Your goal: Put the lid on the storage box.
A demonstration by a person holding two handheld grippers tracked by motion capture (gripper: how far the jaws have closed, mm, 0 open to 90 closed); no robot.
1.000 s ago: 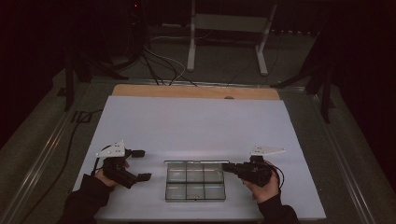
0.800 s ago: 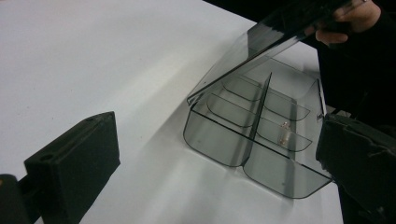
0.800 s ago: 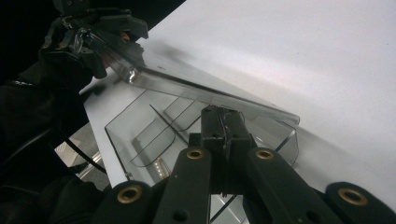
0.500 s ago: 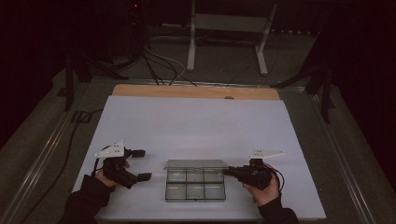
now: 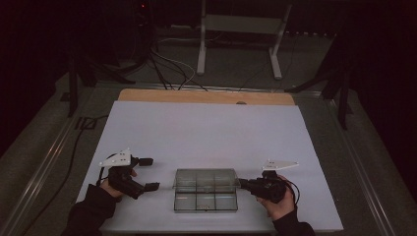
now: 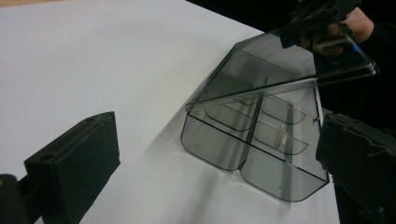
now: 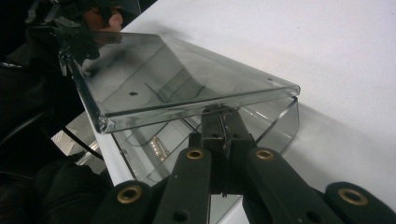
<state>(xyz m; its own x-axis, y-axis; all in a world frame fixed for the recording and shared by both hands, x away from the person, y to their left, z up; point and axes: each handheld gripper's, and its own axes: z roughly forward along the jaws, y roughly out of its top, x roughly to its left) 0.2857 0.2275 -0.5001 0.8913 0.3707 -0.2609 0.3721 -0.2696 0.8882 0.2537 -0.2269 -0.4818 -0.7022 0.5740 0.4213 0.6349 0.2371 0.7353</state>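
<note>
A smoky clear compartment box point(image 5: 205, 200) sits near the front of the white table point(image 5: 206, 132). Its lid point(image 5: 206, 178) is tilted partly up. My right gripper point(image 5: 242, 183) is shut, and its joined tips point(image 7: 222, 116) sit under the edge of the lid point(image 7: 177, 79), above the box's right wall point(image 7: 280, 116). Left of the box, my left gripper point(image 5: 150, 173) stands open, apart from it. In the left gripper view its wide-set jaws frame the box point(image 6: 261, 154) and the raised lid point(image 6: 289, 60). A small metal piece point(image 6: 281, 135) lies in one compartment.
A wooden strip point(image 5: 206, 96) runs along the table's far edge. Beyond it, cables point(image 5: 167, 69) and a white stand point(image 5: 241, 34) are on the dark floor. A metal rail point(image 5: 44, 167) borders the table on the left. Bare white surface stretches behind the box.
The lid has tilted up on the right gripper's tips, and the right hand has shifted slightly toward me. The left gripper has stayed in place.
</note>
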